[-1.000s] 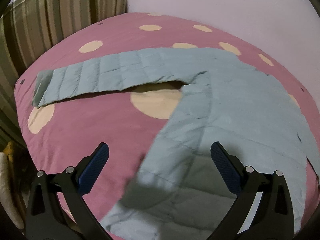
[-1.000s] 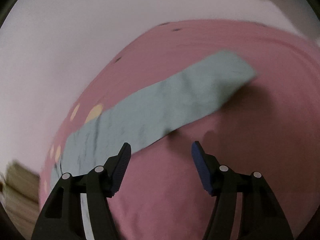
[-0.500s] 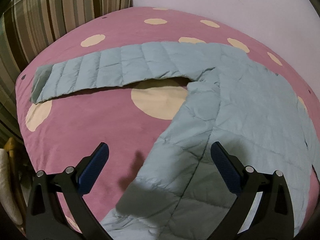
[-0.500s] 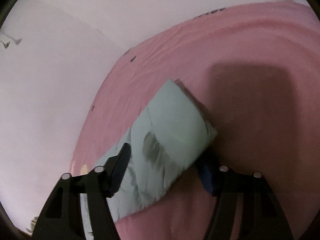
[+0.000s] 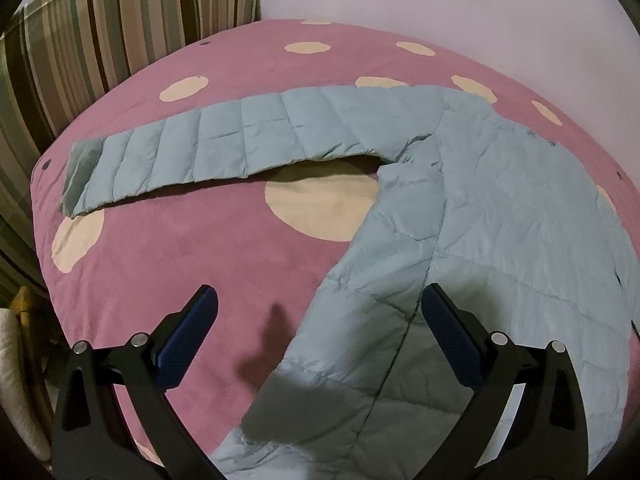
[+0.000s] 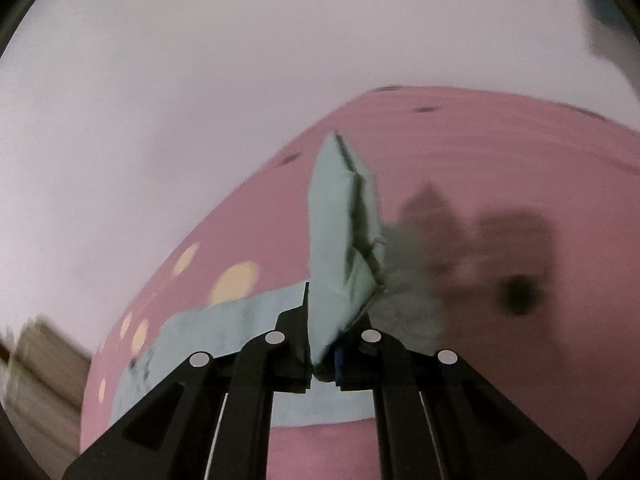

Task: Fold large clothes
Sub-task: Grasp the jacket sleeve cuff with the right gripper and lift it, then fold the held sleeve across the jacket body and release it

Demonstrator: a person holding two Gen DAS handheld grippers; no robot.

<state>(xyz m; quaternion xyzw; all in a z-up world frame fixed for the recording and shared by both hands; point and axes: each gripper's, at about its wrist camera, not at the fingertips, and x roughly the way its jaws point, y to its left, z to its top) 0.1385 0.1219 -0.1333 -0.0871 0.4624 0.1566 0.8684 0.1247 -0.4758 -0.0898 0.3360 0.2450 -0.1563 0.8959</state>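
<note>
A pale blue quilted jacket lies spread on a pink bedspread with cream dots. One sleeve stretches flat to the left in the left wrist view. My left gripper hovers open over the jacket's lower side edge, nothing between its fingers. In the right wrist view my right gripper is shut on the cuff end of the other sleeve, which stands up bunched from the jaws, lifted off the bed. The rest of that sleeve trails left behind the fingers.
A striped curtain hangs at the far left of the bed. A plain pale wall runs behind it. The bed's left edge drops off past the sleeve cuff, with wooden furniture below.
My right gripper closed onto the sleeve's cuff end and lifted it, so the cuff now stands up from the jaws. The left gripper stayed open and almost still.
</note>
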